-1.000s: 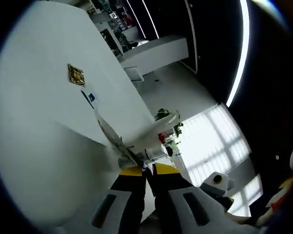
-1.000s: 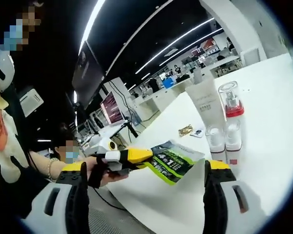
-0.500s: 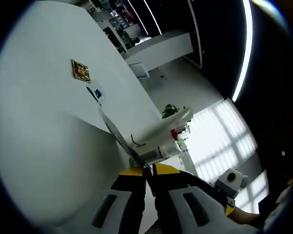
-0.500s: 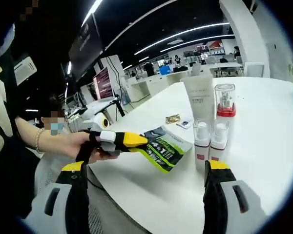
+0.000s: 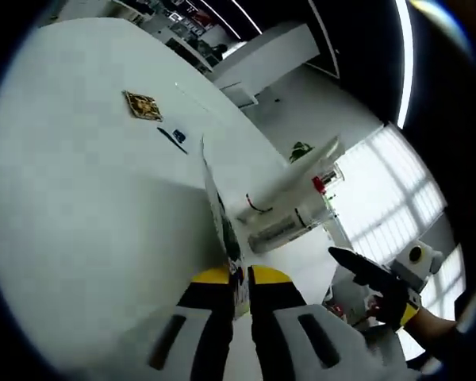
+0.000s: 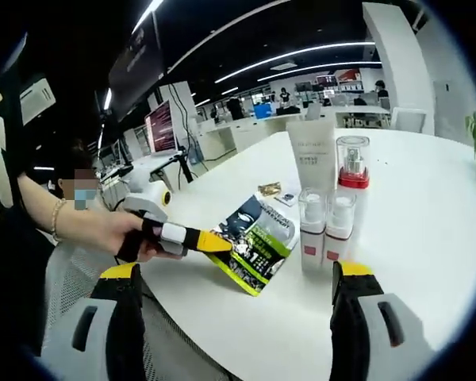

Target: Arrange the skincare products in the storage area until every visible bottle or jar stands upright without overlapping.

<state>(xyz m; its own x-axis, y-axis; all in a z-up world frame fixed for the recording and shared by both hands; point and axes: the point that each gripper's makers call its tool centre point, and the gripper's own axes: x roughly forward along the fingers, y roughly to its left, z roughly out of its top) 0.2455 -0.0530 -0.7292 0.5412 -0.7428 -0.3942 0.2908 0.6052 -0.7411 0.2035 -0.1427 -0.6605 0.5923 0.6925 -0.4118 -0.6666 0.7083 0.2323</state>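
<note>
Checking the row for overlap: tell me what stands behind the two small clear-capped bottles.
Right gripper view: behind the two small clear-capped bottles stand a white tube and a taller bottle with a red collar. Their lower parts are covered by the front pair, so contact or overlap there cannot be seen.

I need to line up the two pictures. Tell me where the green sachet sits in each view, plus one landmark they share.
Left gripper view: the green sachet shows edge-on, rising from the left gripper at bottom centre.
Right gripper view: it lies left of centre, flat face showing, pinched by that gripper.
Shared landmark: the small gold packet on the white table.
</note>
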